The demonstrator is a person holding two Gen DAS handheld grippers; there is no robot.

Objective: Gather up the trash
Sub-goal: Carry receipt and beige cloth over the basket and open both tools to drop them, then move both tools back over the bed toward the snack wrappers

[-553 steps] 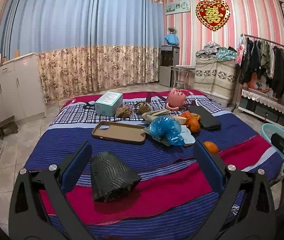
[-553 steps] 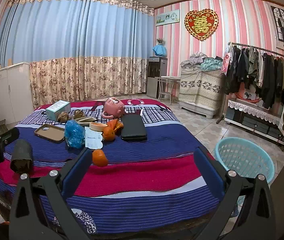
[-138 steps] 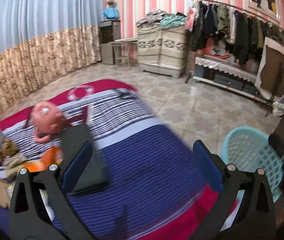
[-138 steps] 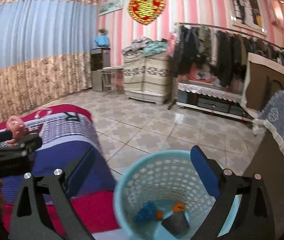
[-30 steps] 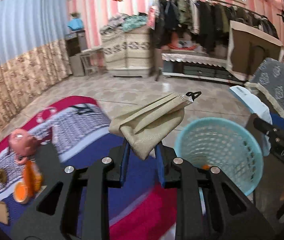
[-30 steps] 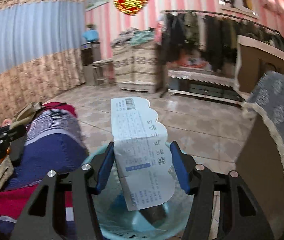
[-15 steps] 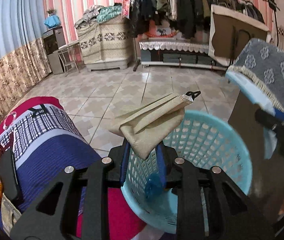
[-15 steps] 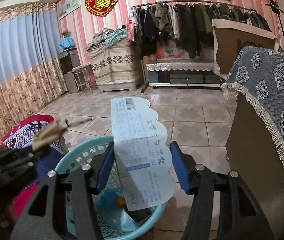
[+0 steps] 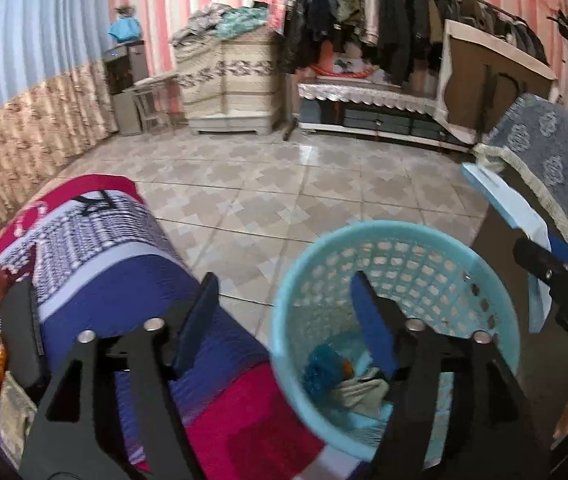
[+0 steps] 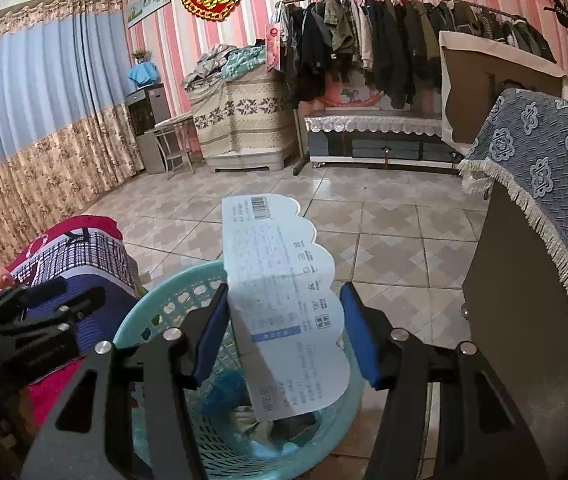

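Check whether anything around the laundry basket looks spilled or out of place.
Nothing looks spilled: the trash lies inside the turquoise basket. The one oddity is the printed paper sheet, which sticks up above the rim, clamped in the right hand-held gripper.

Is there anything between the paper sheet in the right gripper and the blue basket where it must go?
Nothing visible stands in the way. The paper sheet sits between the jaws of the right gripper, directly over the open top of the blue basket. The left gripper, jaws open and empty, is off to the side.
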